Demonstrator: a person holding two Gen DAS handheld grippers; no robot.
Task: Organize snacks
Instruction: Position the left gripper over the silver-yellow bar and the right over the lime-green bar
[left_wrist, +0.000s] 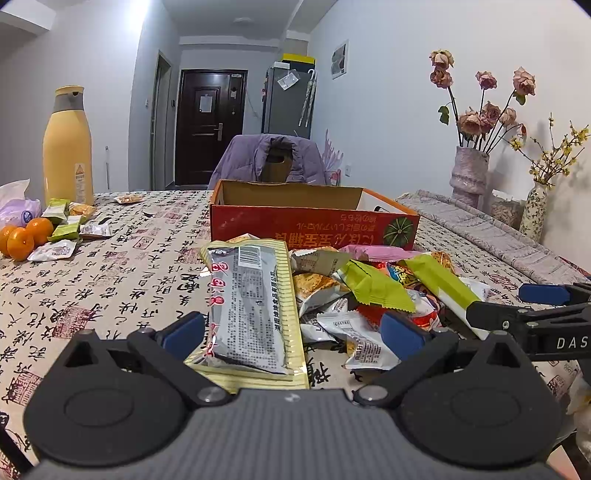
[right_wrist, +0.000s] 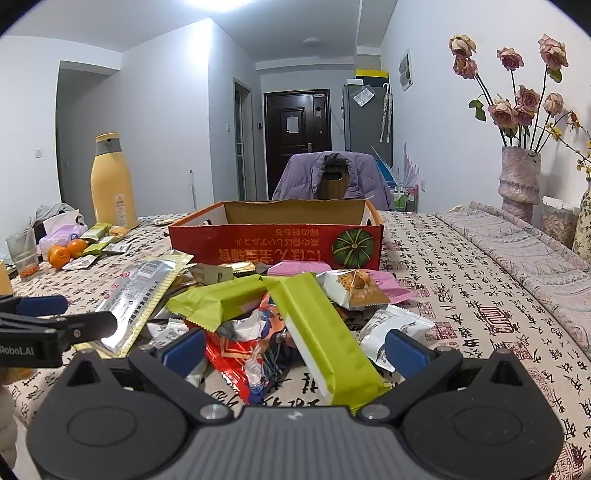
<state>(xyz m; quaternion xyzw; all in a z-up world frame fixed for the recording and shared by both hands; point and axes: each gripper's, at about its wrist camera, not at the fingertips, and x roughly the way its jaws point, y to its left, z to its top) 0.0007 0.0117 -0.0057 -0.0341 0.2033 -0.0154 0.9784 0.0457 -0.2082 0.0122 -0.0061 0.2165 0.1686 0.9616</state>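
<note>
A snack pile (right_wrist: 280, 306) lies on the counter (right_wrist: 461, 280) just before an open red box (right_wrist: 275, 243). Both hand-held grippers are released: the left (left_wrist: 291, 330) straddles a grey packet (left_wrist: 245, 306), the right (right_wrist: 293, 349) a green bar (right_wrist: 325, 336), pads not pressing either

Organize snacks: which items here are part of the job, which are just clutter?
Job:
- snack pile
- red cardboard box
- long grey packet
- green packet
- loose packets by the oranges

Clutter:
- yellow bottle
- oranges
- flower vase
- folded cloth
</note>
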